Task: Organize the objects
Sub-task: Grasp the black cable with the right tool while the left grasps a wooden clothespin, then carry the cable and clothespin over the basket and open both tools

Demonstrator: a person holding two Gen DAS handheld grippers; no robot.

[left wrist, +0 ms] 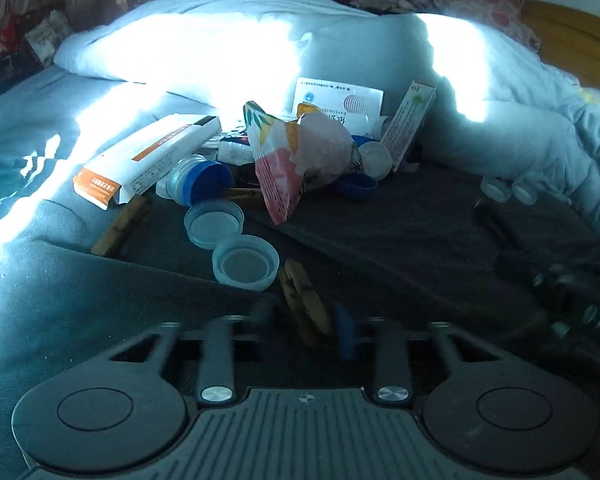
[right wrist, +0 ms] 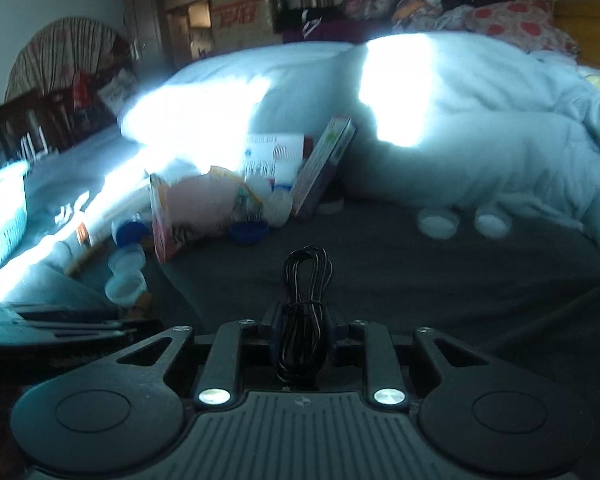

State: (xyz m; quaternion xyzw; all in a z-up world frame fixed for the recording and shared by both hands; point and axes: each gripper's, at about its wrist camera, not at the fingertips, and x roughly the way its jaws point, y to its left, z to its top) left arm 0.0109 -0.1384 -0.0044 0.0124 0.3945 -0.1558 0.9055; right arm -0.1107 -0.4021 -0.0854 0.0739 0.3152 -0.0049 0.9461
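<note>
My left gripper (left wrist: 306,320) is shut on a wooden clothespin (left wrist: 304,300), held just above the dark cloth (left wrist: 400,232). Ahead of it lies a heap: two clear plastic lids (left wrist: 246,262), a blue cap (left wrist: 208,180), an orange-and-white box (left wrist: 148,158), a crumpled patterned bag (left wrist: 300,160), a white medicine box (left wrist: 338,104) and a tall pink box (left wrist: 410,124). My right gripper (right wrist: 302,320) is shut on a bundle of coiled black cable (right wrist: 304,300). The same heap shows in the right wrist view (right wrist: 204,208), ahead and to the left.
A second clothespin (left wrist: 120,226) lies left of the lids. Two white caps (right wrist: 460,222) sit by the rumpled pale duvet (right wrist: 460,140) at the right. A teal basket (right wrist: 0,216) stands at the far left. The other gripper (right wrist: 52,328) shows at left.
</note>
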